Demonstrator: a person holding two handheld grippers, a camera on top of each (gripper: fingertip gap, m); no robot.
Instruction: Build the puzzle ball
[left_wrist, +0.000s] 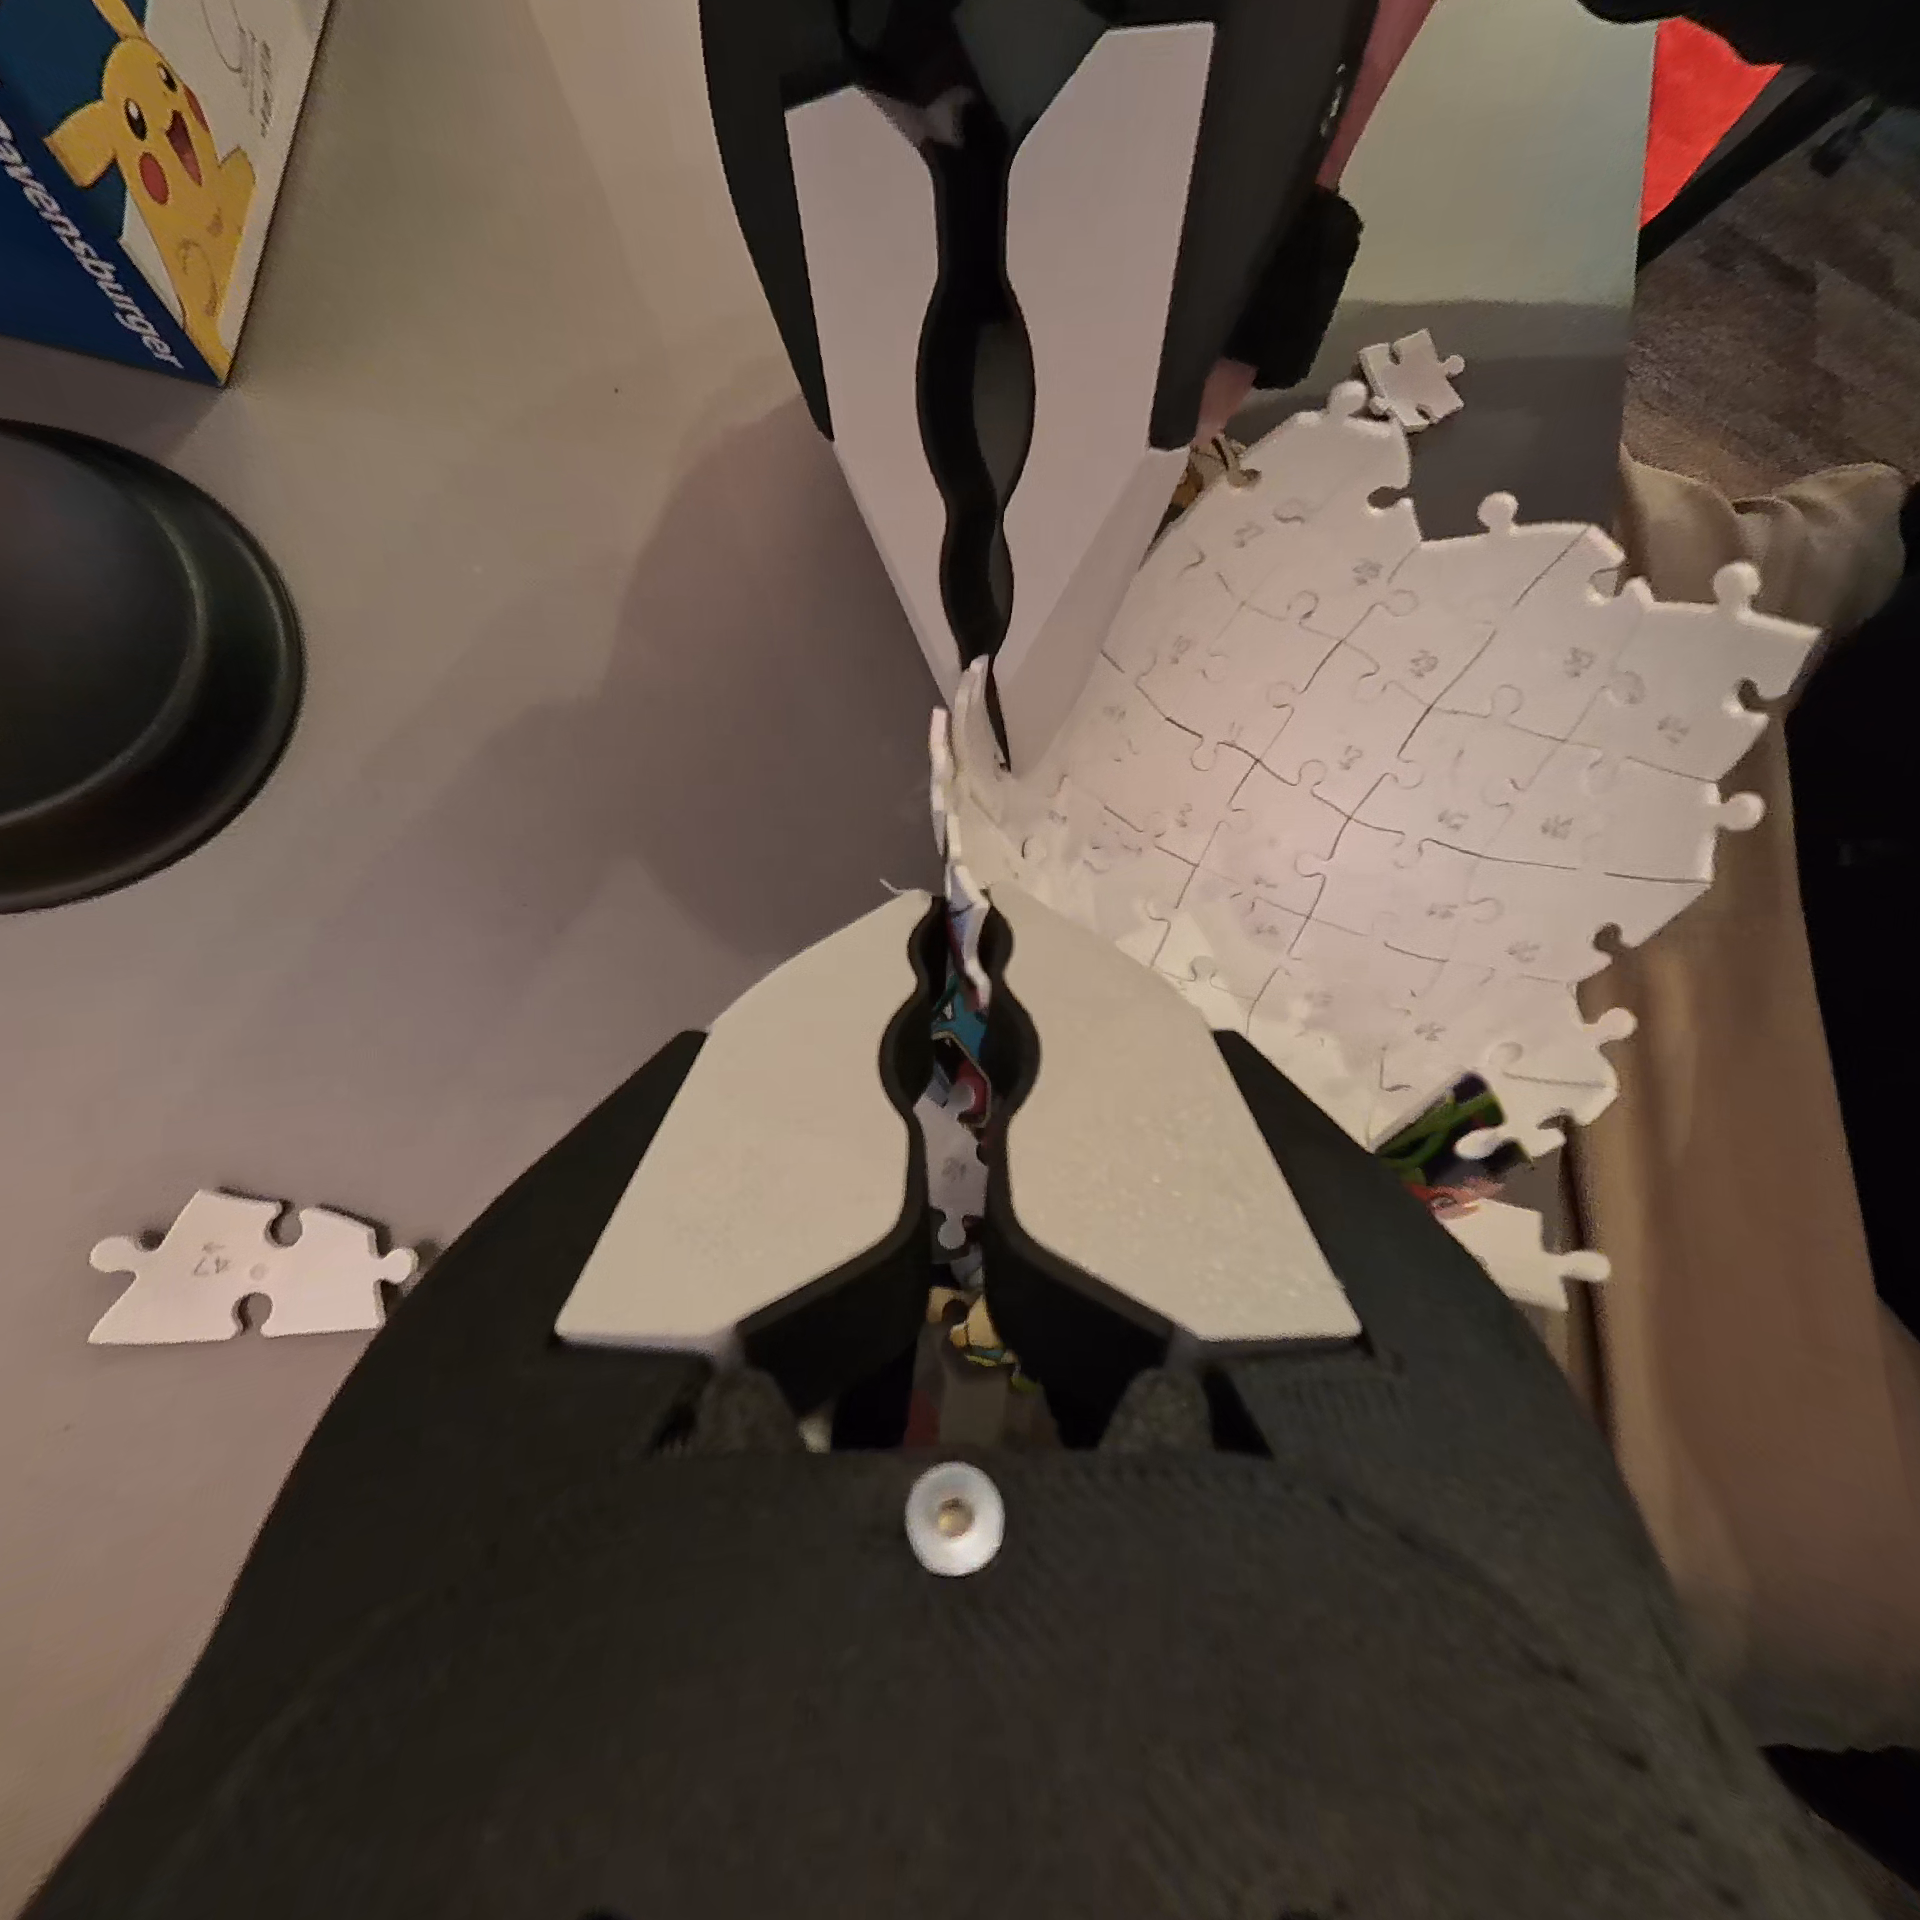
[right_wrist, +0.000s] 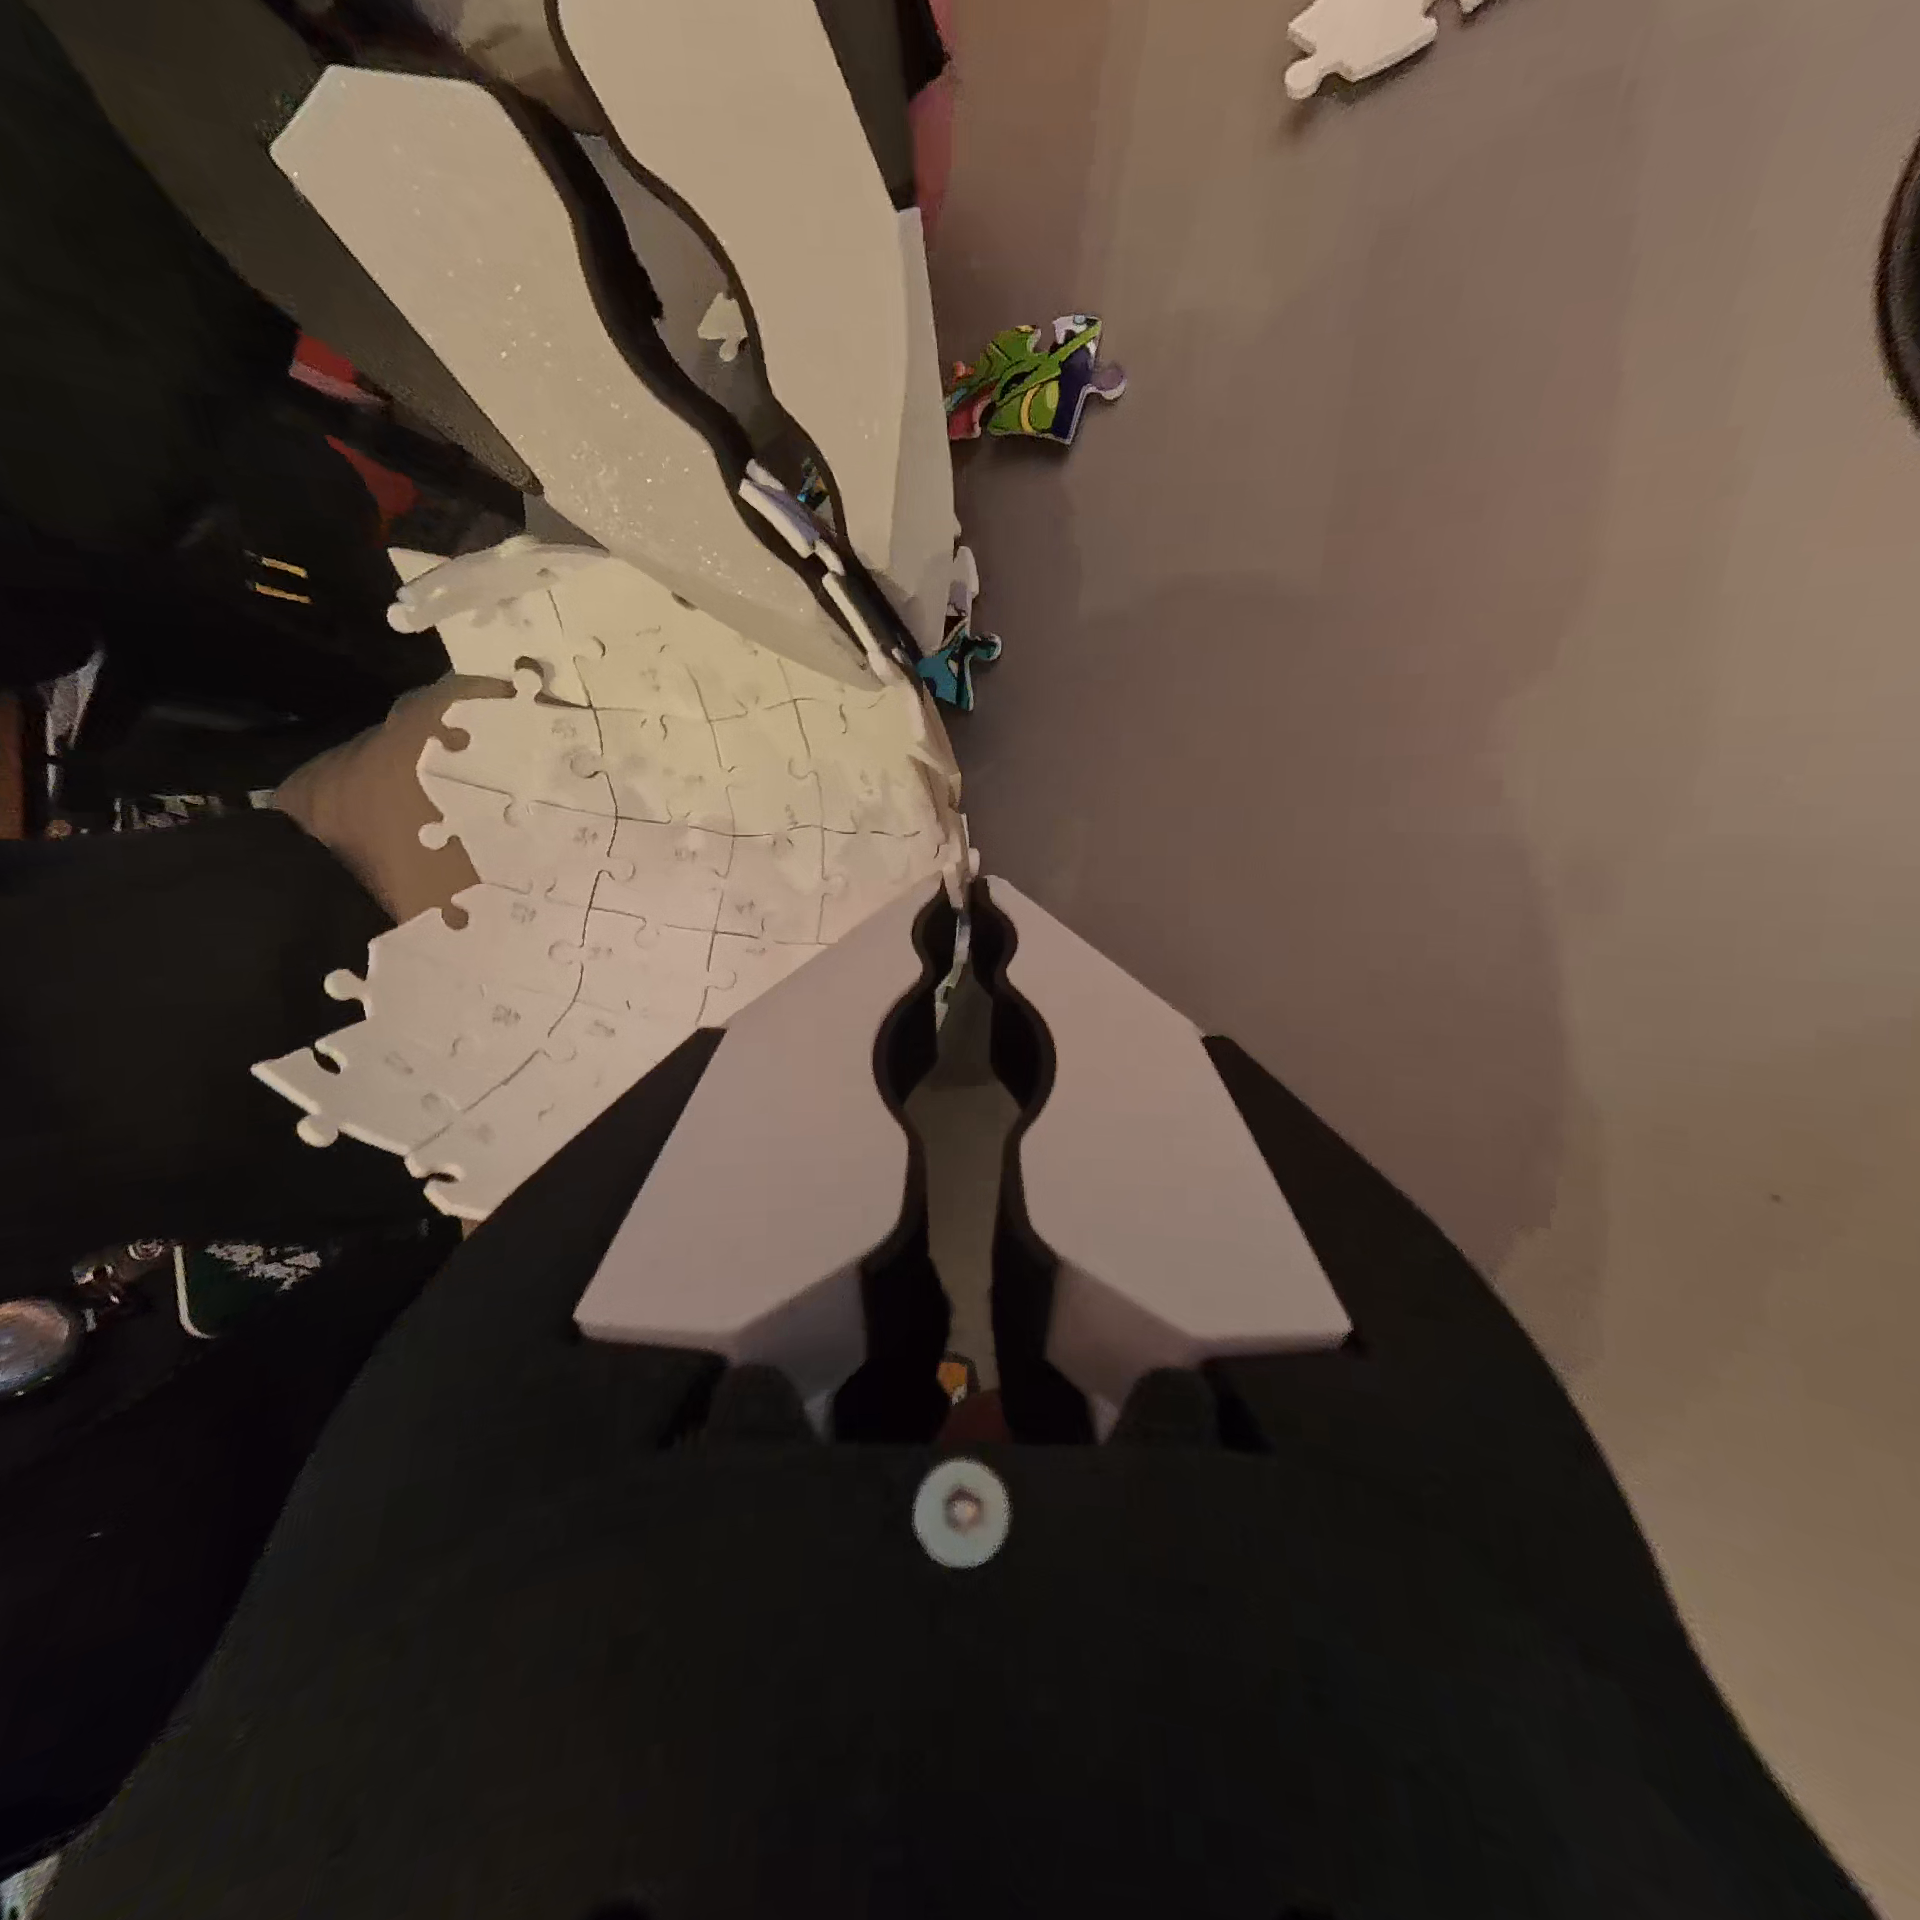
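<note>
The half-built puzzle ball (left_wrist: 1403, 779) is a curved shell of joined pieces, its white numbered inner side facing me. It stands on edge at the table's right side. My left gripper (left_wrist: 964, 914) is shut on the shell's near rim. My right gripper (left_wrist: 985, 717) comes in from above and is shut on the same rim a little farther along. In the right wrist view the shell (right_wrist: 644, 831) lies to the left, my right gripper (right_wrist: 966, 904) pinches its rim, and my left gripper (right_wrist: 894, 644) grips it from the upper left.
Two joined white pieces (left_wrist: 239, 1268) lie near left on the grey table (left_wrist: 540, 644). A single white piece (left_wrist: 1413, 379) and coloured pieces (left_wrist: 1444, 1143) lie by the shell. A green piece (right_wrist: 1039, 384) lies loose. The puzzle box (left_wrist: 156, 156) and a black round object (left_wrist: 104, 665) stand at left. Left tips to right tips: about 4 cm.
</note>
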